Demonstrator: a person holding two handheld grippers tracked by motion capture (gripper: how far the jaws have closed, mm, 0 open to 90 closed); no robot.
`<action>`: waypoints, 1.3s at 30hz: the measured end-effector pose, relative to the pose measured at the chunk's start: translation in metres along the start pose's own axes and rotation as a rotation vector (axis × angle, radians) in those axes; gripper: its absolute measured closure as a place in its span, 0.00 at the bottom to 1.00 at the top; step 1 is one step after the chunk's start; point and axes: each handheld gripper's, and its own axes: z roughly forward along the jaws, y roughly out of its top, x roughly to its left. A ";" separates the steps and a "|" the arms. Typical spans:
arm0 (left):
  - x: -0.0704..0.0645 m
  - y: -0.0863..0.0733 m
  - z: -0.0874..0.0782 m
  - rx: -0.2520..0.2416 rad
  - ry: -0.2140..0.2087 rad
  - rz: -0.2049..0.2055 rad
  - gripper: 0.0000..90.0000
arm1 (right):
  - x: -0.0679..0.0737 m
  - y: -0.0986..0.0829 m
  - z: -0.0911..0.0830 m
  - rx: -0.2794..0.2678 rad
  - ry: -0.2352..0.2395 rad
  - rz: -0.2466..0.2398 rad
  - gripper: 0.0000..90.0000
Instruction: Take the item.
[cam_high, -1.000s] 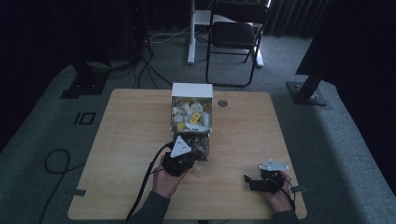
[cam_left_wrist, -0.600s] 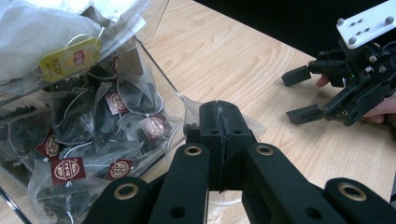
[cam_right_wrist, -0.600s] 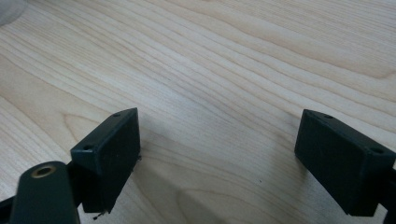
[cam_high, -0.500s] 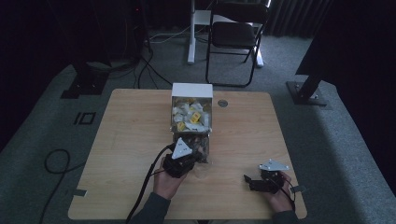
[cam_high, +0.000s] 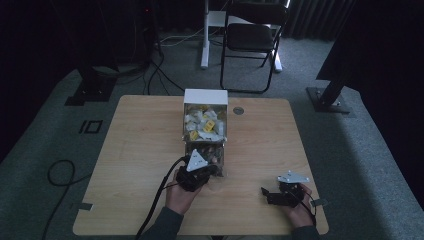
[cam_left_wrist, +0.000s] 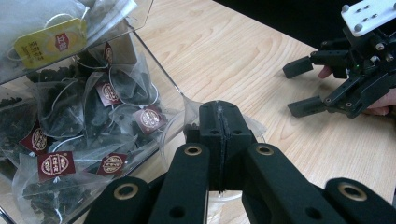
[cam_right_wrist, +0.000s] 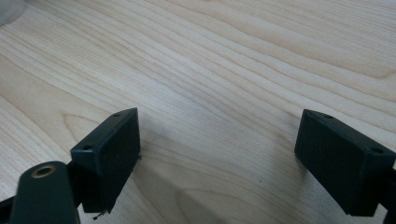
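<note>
from the high view, a clear plastic bin (cam_high: 205, 131) sits mid-tabletop (cam_high: 130, 150) toward the far edge, its far compartment holding yellow-tagged tea bags (cam_high: 204, 125) and its near one dark ones. the left gripper (cam_high: 196, 170) sits at the bin's near end. the left gripper view adds what the high view cannot: its jaws are pressed together, pinching a thin clear plastic edge (cam_left_wrist: 194, 109) at the bin's corner, beside red-tagged tea bags (cam_left_wrist: 93, 121). the right gripper (cam_high: 280, 192) rests near the tabletop's near right corner; the right gripper view shows its jaws spread wide over bare wood, holding nothing.
</note>
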 end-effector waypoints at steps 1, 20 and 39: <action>0.000 0.000 0.000 0.001 0.001 0.001 1.00 | 0.000 0.000 0.000 0.000 0.000 0.000 0.16; 0.002 -0.003 0.004 0.004 -0.013 -0.014 0.72 | 0.000 0.000 0.000 0.001 0.000 -0.002 0.16; 0.006 -0.005 -0.005 -0.023 0.004 -0.019 0.60 | 0.000 0.000 0.000 0.001 0.000 -0.001 0.16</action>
